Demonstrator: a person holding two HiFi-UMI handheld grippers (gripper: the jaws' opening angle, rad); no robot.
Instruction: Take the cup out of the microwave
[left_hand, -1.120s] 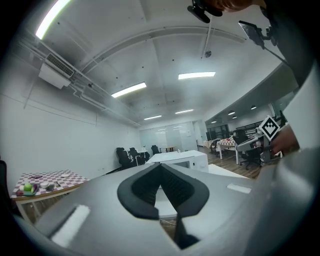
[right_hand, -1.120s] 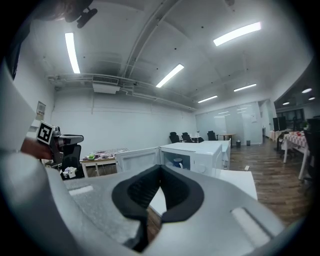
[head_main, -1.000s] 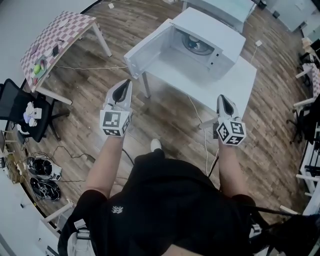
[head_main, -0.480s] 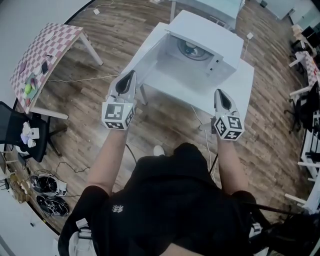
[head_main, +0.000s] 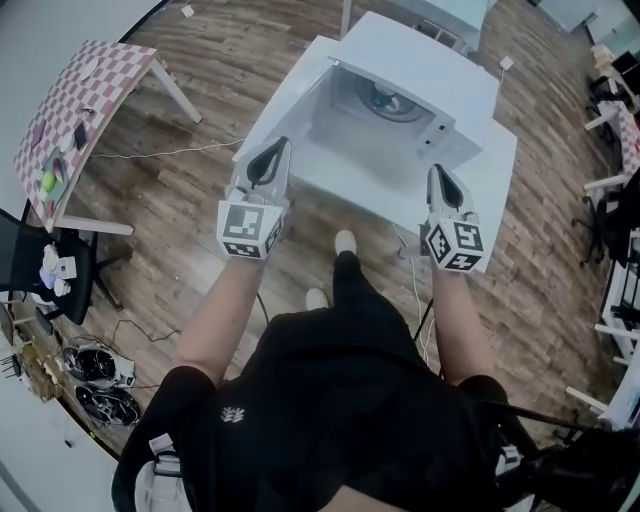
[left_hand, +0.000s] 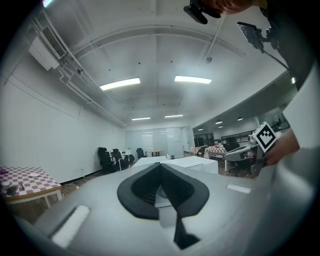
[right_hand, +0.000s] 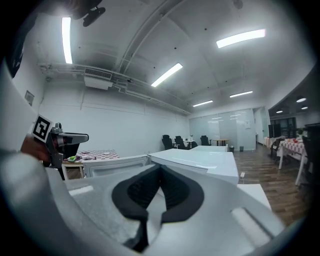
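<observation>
The white microwave (head_main: 420, 85) stands on a white table (head_main: 490, 170), its door (head_main: 285, 95) swung open to the left. Inside the cavity lies a round pale-grey shape (head_main: 388, 98); whether it is the cup or the turntable I cannot tell. My left gripper (head_main: 276, 150) is shut and empty, level, in front of the open door's lower end. My right gripper (head_main: 438, 175) is also shut and empty, over the table's near edge, right of the cavity. In the left gripper view the jaws (left_hand: 160, 167) meet at their tips; in the right gripper view (right_hand: 160, 170) too, with the microwave (right_hand: 200, 160) just beyond.
A checkered table (head_main: 75, 100) with small items stands at far left, a black office chair (head_main: 30, 270) below it, and cables and gear lie on the wood floor (head_main: 95, 375). A white cable (head_main: 412, 275) hangs off the table's front. More chairs stand at the right edge (head_main: 610, 230).
Both grippers have moved forward towards the microwave, still shut. The person has stepped closer; one foot now shows by the table's front.
</observation>
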